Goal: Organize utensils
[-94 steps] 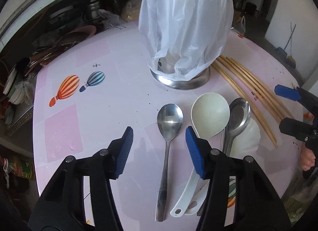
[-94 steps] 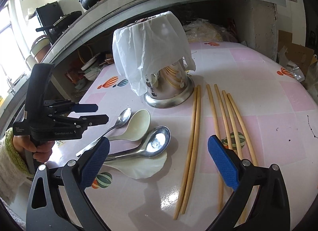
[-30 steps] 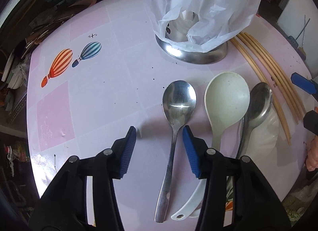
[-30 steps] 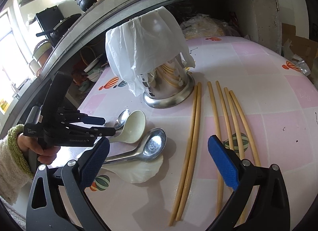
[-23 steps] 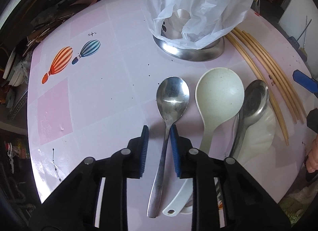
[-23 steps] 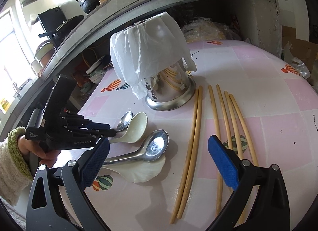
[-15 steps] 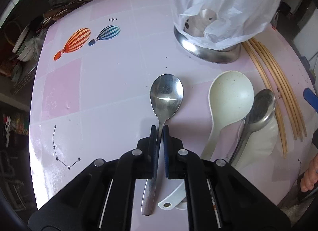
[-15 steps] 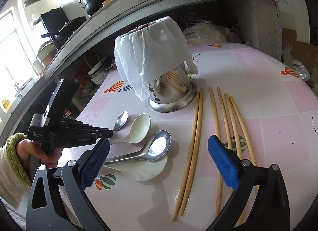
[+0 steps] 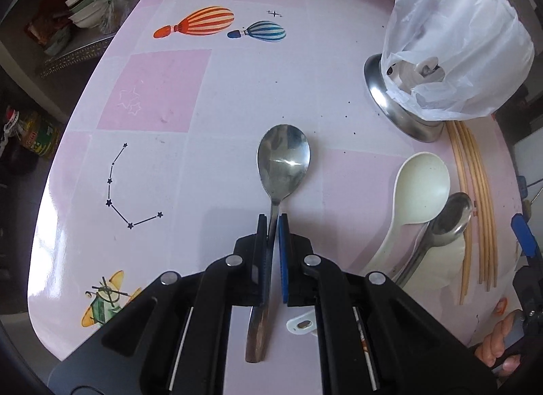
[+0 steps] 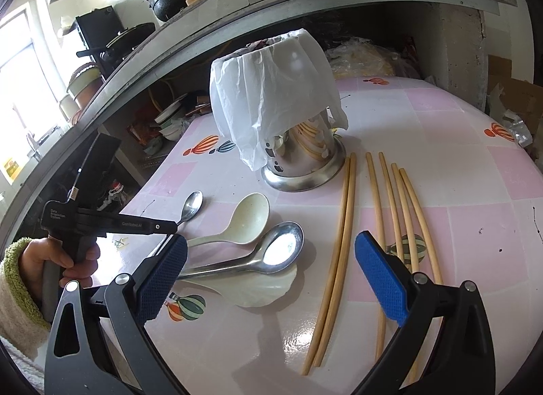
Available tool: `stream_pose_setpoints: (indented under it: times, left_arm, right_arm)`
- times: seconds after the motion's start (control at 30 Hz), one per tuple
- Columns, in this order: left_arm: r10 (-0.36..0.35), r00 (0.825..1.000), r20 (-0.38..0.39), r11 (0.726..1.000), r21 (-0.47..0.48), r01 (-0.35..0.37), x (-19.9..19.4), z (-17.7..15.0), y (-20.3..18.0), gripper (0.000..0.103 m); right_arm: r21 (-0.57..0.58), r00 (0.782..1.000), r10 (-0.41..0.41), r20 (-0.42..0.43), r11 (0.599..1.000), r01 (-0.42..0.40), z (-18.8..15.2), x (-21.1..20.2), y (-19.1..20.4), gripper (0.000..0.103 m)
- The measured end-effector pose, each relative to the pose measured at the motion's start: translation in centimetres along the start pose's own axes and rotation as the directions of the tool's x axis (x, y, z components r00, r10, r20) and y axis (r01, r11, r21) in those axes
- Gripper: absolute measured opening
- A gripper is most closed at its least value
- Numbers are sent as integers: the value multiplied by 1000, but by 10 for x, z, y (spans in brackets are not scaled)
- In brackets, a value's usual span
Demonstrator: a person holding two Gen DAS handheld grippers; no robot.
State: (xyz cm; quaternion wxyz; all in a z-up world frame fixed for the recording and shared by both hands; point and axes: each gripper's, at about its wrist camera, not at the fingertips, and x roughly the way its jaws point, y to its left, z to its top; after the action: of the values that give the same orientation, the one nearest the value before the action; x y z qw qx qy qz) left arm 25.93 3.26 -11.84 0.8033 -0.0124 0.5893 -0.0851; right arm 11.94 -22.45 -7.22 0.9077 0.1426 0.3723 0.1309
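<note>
The left gripper (image 9: 269, 221) is clamped on the thin neck of a steel spoon (image 9: 283, 165), its 2 blue pads pinching the handle just behind the bowl; the handle's end sticks out below the jaws, toward the near edge of the table (image 9: 152, 96). In the right wrist view the same gripper (image 10: 174, 225) shows from the side, with "GenRobot.AI" printed in white along its black body and a small label reading "Data Acquisition System" near the grip. A hand (image 10: 51, 259) in a fuzzy cream and green sleeve (image 10: 15, 293) holds it.

The right gripper (image 10: 271, 279) hangs with its jaws wide apart and nothing between them, above the table's near edge.

Toward the table's right edge in the left wrist view, a cream plastic ladle-spoon (image 9: 420, 187) lies touching a second steel spoon (image 9: 451, 223), which rests on a white shell-shaped dish (image 10: 258, 288). Beyond them, 6 bamboo chopsticks (image 10: 390, 211) lie side by side, 2 of them paired and apart from the other 4.

At the far side stands a perforated steel utensil holder (image 10: 302, 157), draped with a white plastic bag (image 10: 271, 96). The tabletop is pink and white squares printed with hot-air balloons (image 9: 200, 23), a star constellation (image 9: 125, 187) and a small aeroplane (image 9: 105, 300).
</note>
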Motion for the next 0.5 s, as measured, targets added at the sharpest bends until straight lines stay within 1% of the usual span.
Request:
stream_pose_setpoints:
  times: [0.07,0.13,0.2,0.3,0.37,0.43,0.5]
  left_arm:
    - [1,1000,25,1000,4,-1,-6,-4,3,11]
    - [16,999,49,1000,7,-17,-11,-5,8,12]
    - [66,995,69,997,21,-68,-13,-9,11,12]
    - [150,986,75,987,51,-154,-13,-20,8,12]
    - [179,981,70,980,79,-185,-10,-31,4,12]
    - [182,981,65,978,93,-188,-7,-35,3,12]
    - [168,983,69,980,100,-174,-6,-37,0,12]
  right_arm:
    - [-5,1000,1,0,1000,-1,0,0,1,97]
    - [-10,1000,0,-1,1000,0,0,-1,3,97]
    - [-13,1000,-1,-3,1000,1,0,-1,5,97]
    - [-22,1000,-1,-3,1000,1,0,-3,8,97]
    - [-31,1000,-2,-1,1000,2,-1,-5,12,97]
    - [-37,1000,-4,-1,999,4,-2,-6,14,97]
    - [-42,1000,-10,-4,999,10,-2,-6,15,97]
